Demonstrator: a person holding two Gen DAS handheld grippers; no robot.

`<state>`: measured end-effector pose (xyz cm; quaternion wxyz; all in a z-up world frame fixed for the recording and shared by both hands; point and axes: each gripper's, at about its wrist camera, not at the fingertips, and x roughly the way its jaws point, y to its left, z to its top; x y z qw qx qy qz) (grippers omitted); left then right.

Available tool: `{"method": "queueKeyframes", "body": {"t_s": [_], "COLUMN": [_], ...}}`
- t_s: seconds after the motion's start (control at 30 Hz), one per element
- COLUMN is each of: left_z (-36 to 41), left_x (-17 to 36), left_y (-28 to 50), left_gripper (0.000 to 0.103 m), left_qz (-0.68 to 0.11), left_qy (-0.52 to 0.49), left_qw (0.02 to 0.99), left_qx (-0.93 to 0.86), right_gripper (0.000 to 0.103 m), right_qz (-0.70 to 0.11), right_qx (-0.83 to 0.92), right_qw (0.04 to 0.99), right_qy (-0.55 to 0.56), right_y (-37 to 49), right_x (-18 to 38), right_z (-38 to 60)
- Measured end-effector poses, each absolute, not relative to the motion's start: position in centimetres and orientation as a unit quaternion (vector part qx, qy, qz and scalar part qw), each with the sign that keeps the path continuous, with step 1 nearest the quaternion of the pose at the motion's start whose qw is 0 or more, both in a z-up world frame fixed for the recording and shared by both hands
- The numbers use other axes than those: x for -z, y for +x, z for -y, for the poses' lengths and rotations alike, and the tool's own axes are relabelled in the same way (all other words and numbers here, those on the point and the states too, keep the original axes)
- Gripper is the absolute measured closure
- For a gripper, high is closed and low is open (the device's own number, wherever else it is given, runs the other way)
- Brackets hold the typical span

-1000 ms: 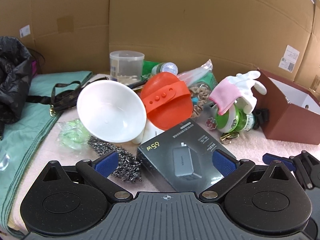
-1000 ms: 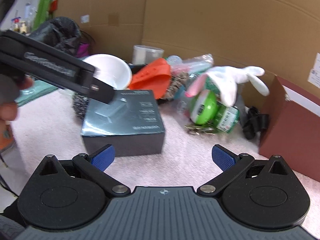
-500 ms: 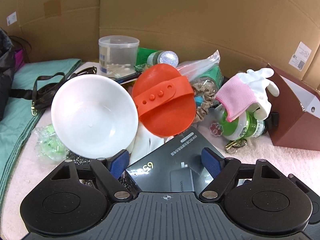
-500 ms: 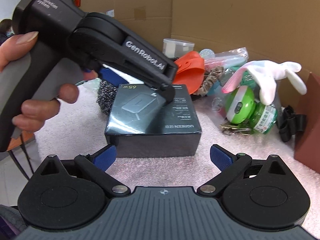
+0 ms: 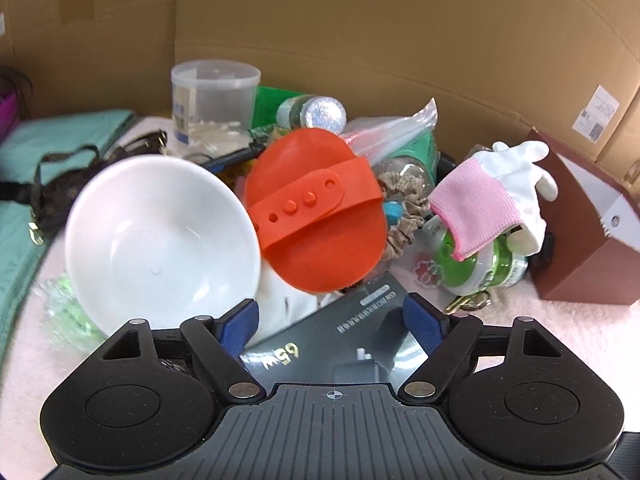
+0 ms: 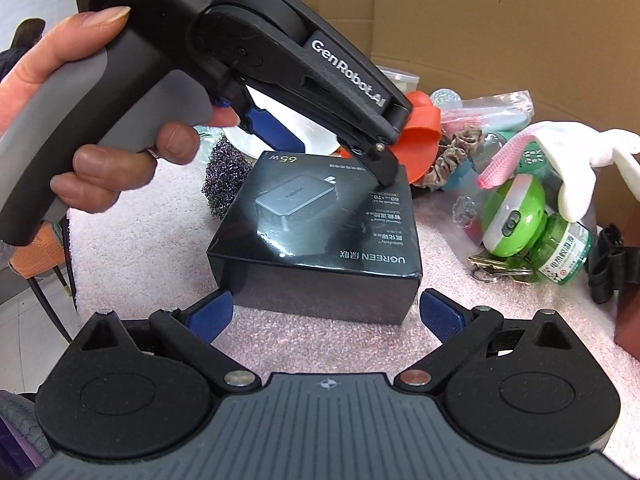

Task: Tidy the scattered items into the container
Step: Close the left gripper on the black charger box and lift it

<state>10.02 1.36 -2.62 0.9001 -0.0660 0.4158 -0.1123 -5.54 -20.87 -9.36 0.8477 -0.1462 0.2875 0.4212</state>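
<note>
Between left gripper (image 5: 332, 320) jaws — charger box (image 5: 352, 340), unclamped

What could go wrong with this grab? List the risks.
1. The left gripper straddles only the far end of the black charger box, jaws open; a grip that near the edge may let the glossy box tip or slip.
2. The orange brush and white bowl lean close against that end, so closing or lifting could topple them.
</note>
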Motion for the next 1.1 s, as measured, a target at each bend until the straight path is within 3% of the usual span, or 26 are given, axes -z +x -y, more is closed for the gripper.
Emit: {"method": "queueKeyframes", "body": {"t_s": [0.37, 0.97, 1.07, 1.1], "left_z": [-1.3, -0.8, 0.5, 1.4], "left_x": [2.1, 1.3, 0.5, 0.4], "left_y": [9.0, 8.4, 7.5, 7.1], "left_gripper": [0.029, 0.018, 0.042, 0.043], "left_qz": [-0.397, -0.377, -0.392, -0.389], "left_qy": [-0.058, -0.063, -0.074, -0.043], "left_qw": [0.911, 0.914, 0.893, 0.901], "left_qx": [0.099, 0.134, 0.208, 0.188], "right_gripper": [0.003, 0.0, 0.001, 0.001], "right_qz": [-0.299, -0.296, -0.286, -0.269], "right_qx": [-0.431, -0.423, -0.419, -0.422], "right_qw": [0.838, 0.841, 0.848, 0.855], "right_qy": [-0.151, -0.162, -0.156, -0.133], "right_y": [-5.4, -6.4, -7.1, -7.3], "right_x": [9.4, 8.7, 8.7, 8.2], "right_z": [20.2, 19.8, 20.1, 20.7]}}
